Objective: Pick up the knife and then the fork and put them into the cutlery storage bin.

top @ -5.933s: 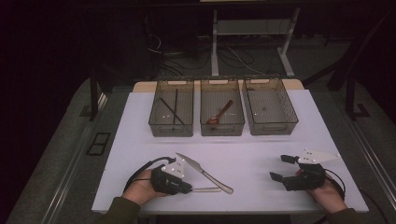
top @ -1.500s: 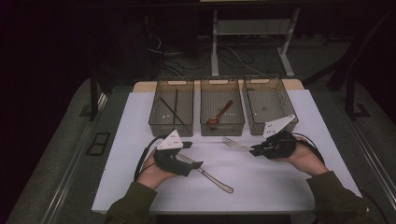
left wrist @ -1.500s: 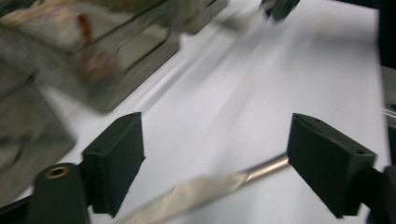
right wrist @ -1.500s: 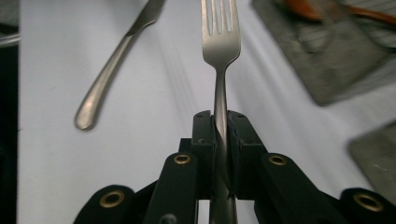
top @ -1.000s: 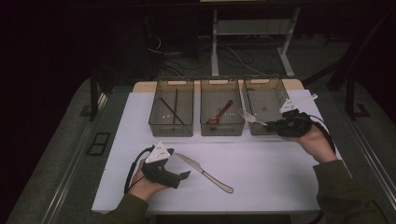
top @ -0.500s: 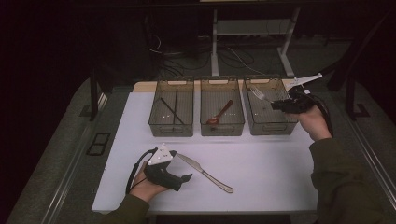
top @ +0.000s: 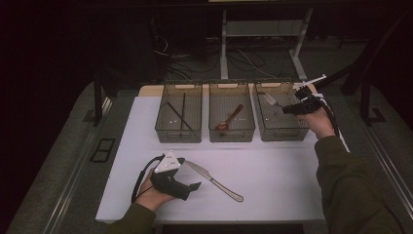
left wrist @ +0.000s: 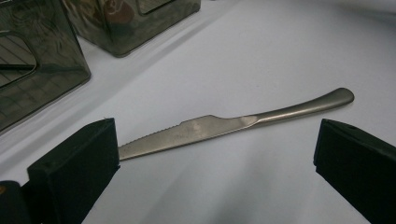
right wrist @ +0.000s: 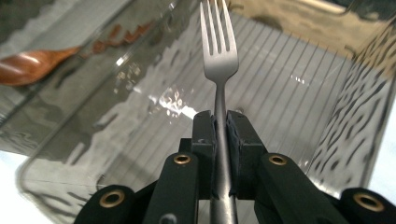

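My right gripper (top: 287, 108) (right wrist: 220, 122) is shut on a metal fork (top: 271, 100) (right wrist: 218, 65), its tines pointing away from me over the right clear bin (top: 281, 130) (right wrist: 299, 74). A metal table knife (top: 213, 181) (left wrist: 233, 125) lies on the white table mat (top: 272, 170). My left gripper (top: 192, 187) (left wrist: 215, 163) rests low on the mat just left of it, jaws open wide. In the left gripper view the knife lies across the gap just beyond the jaws, blade toward the left jaw, untouched.
Three clear bins stand in a row at the back of the mat. The left bin (top: 179, 130) holds dark chopsticks (top: 179, 113); the middle bin (top: 231, 132) holds a wooden spoon (top: 230, 118) (right wrist: 28, 67). Dark floor, cables and table legs lie beyond.
My right gripper has carried the fork from the mat's middle up and right to over the right bin. The left gripper drew back toward the near left and now stays still beside the knife.
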Demonstrator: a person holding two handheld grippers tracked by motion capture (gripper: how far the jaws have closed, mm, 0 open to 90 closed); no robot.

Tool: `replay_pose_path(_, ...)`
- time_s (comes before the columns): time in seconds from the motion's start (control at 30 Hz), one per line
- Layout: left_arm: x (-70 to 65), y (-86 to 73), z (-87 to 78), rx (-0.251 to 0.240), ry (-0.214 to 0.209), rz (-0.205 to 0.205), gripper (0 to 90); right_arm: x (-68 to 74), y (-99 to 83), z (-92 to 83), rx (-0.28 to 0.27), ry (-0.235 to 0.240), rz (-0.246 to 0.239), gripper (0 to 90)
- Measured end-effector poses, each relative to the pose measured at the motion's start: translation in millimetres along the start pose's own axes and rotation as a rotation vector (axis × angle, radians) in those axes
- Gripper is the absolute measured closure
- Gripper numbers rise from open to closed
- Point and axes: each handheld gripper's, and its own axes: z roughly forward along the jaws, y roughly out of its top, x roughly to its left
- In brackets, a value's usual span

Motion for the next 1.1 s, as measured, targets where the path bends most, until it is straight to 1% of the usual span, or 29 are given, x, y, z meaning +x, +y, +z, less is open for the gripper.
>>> replay_pose_path(0.17,-0.7,0.3,0.2,-0.001,-0.005,0.002,0.0,1.4,-1.1,9.7,0.039,0.001,0.004,81.1)
replay_pose_path(0.23,-0.9,0.2,0.5,0.003,-0.008,0.004,0.0,3.1,-0.6,12.1,0.045,0.001,-0.01,80.6)
replay_pose_path(0.27,-0.9,0.1,0.7,0.003,-0.008,0.003,0.0,4.0,-0.2,12.7,0.048,0.002,-0.011,77.1)
replay_pose_path(0.3,-0.9,0.2,0.7,0.003,-0.009,0.003,0.0,4.5,0.2,12.8,0.036,0.0,-0.013,68.9)
replay_pose_path(0.33,-0.8,0.1,0.6,0.003,-0.01,0.004,0.0,4.8,0.8,12.0,0.02,-0.01,-0.012,65.4)
replay_pose_path(0.4,-0.8,0.2,0.5,0.002,-0.009,0.001,0.0,4.8,1.4,9.9,-0.003,-0.006,-0.009,57.9)
replay_pose_path(0.57,-0.7,0.1,0.5,0.003,-0.011,0.003,0.0,5.7,1.3,1.2,-0.053,0.008,0.003,44.5)
replay_pose_path(0.6,-0.8,0.1,0.5,0.003,-0.011,0.004,0.0,5.9,0.9,-1.3,-0.062,0.011,-0.001,42.3)
replay_pose_path(0.7,-0.8,0.2,0.6,0.003,-0.011,0.01,0.0,8.6,-2.7,-12.7,-0.117,0.034,-0.01,40.2)
replay_pose_path(0.77,-1.2,0.1,1.3,0.005,-0.012,0.009,0.0,12.2,-6.0,-19.3,-0.137,0.053,-0.016,35.4)
replay_pose_path(0.8,-1.2,0.1,1.3,0.01,-0.012,0.012,0.0,14.8,-7.8,-21.9,-0.137,0.052,-0.03,34.3)
replay_pose_path(0.87,-2.0,0.2,1.4,0.008,-0.011,0.01,0.0,22.4,-13.9,-27.7,-0.158,0.025,-0.051,33.9)
replay_pose_path(0.9,-2.0,0.5,1.3,0.009,-0.011,0.013,0.0,26.1,-17.4,-30.1,-0.168,0.03,-0.055,32.7)
replay_pose_path(0.97,-2.2,0.5,1.5,0.009,-0.012,0.013,0.0,31.9,-23.8,-34.0,-0.171,0.026,-0.076,30.4)
replay_pose_path(1.03,-2.1,0.3,1.8,0.01,-0.014,0.014,0.0,37.0,-30.3,-39.0,-0.179,0.03,-0.073,28.4)
replay_pose_path(1.1,-2.0,0.2,1.6,0.009,-0.014,0.012,0.0,41.8,-36.9,-43.7,-0.189,0.029,-0.082,28.0)
